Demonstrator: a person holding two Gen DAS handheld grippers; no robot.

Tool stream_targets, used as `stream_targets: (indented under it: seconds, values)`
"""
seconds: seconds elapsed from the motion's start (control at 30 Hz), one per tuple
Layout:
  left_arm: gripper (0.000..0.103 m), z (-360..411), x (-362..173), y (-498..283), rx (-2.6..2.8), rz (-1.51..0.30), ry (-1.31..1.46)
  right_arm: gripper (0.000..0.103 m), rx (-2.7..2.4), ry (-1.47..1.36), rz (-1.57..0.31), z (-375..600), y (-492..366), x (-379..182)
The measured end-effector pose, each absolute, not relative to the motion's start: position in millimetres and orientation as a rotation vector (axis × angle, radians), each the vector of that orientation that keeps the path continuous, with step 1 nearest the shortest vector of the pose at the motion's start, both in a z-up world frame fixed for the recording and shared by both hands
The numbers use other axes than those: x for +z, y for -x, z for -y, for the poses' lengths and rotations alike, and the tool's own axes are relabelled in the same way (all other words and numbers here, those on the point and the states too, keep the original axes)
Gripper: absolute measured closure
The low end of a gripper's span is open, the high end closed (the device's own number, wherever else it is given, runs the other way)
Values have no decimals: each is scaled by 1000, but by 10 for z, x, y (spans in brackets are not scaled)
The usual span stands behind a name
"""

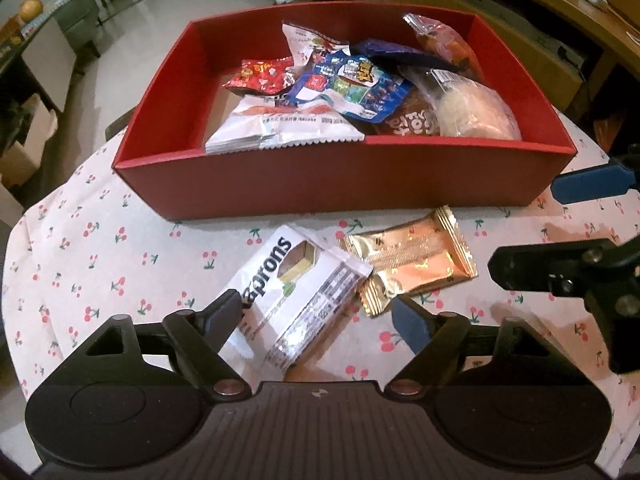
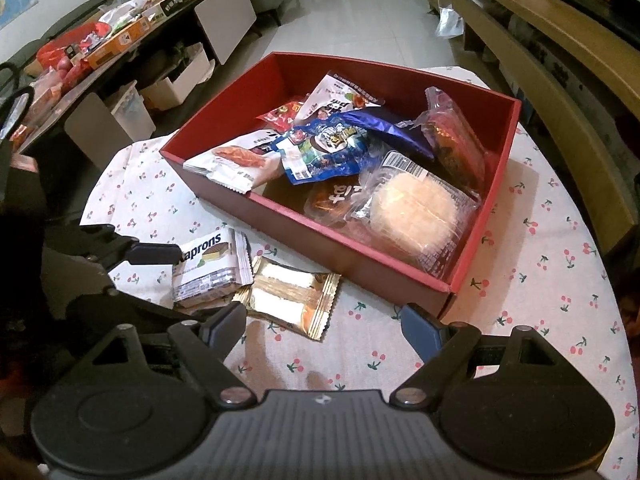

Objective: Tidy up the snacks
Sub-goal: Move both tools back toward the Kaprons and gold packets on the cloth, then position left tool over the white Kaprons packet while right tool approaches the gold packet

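The left gripper (image 1: 316, 312) is seen spread apart over the white wafer packet (image 1: 296, 300), with one fingertip at the packet's left edge and the other clear of it on the right; no squeeze can be seen, so nothing is judged to be held. The packet lies on the cherry-print tablecloth (image 1: 100, 264), directly between and just ahead of the fingers, tilted across their line. Just to the right of the packet, touching or overlapping its corner, the gold packet (image 1: 412, 264) is found. Beyond both, straight ahead, the red box (image 1: 340, 188) is already filled with other snacks.

The step in hand is judged to be the pick of the white wafer packet. It would be done well if the fingers were settled on the packet's two long edges, so that a flat, slippery wrapper is pinched across its narrow width. The right-hand fingertip should be kept off the gold packet, or both may be dragged together. A firm but gentle close is called for, since a wafer can be crushed.

The right gripper (image 2: 324, 332) is held open too, empty, above bare cloth, with the gold packet (image 2: 292, 300) just ahead and to its left and the box corner just ahead on its right. It is best kept clear of the left gripper's path to the box.
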State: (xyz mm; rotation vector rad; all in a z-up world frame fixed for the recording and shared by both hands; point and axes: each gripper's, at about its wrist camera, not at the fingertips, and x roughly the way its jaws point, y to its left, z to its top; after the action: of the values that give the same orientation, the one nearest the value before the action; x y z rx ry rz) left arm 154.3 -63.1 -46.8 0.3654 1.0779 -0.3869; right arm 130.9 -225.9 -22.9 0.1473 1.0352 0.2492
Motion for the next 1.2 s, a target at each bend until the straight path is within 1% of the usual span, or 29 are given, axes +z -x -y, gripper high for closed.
stream_targets:
  seconds: [0.2, 0.37, 0.43, 0.53, 0.6, 0.73, 0.8, 0.87, 1.0, 1.03, 1.07, 1.2]
  values:
    - [26, 607, -448, -1462, -395, -1076, -379, 6, 262, -117, -1055, 2188, -1339, -285]
    - [39, 539, -410, -1383, -418, -1081, -365, 6, 317, -56, -1045, 2070, -1404, -298]
    - [43, 487, -398, -1344, -427, -1089, -351, 6, 346, -19, -1035, 2005, -1458, -308]
    - [51, 395, -428, -1303, -441, -1134, -320, 6, 392, -2, -1041, 1927, -1556, -357]
    - [53, 353, -457, -1283, -446, -1157, -308, 5, 424, 5, -1048, 1868, -1617, -395]
    - [51, 283, -449, -1299, -435, -1170, -281, 5, 499, 45, -1027, 1737, -1675, -380]
    - [45, 256, -404, -1323, -437, -1170, -249, 5, 522, 56, -1035, 1701, -1707, -376]
    - [31, 239, -356, -1343, -438, -1164, -226, 5, 550, 60, -1024, 1691, -1720, -365]
    - [27, 183, -276, -1378, -429, -1152, -207, 4, 604, 74, -1036, 1679, -1717, -366]
    - [23, 155, -268, -1387, -426, -1151, -204, 4, 608, 69, -1036, 1684, -1715, -363]
    - [21, 127, -257, -1390, -422, -1149, -203, 4, 611, 59, -1037, 1696, -1714, -359]
    - [21, 7, -268, -1391, -403, -1156, -196, 4, 652, 19, -1062, 1780, -1690, -326]
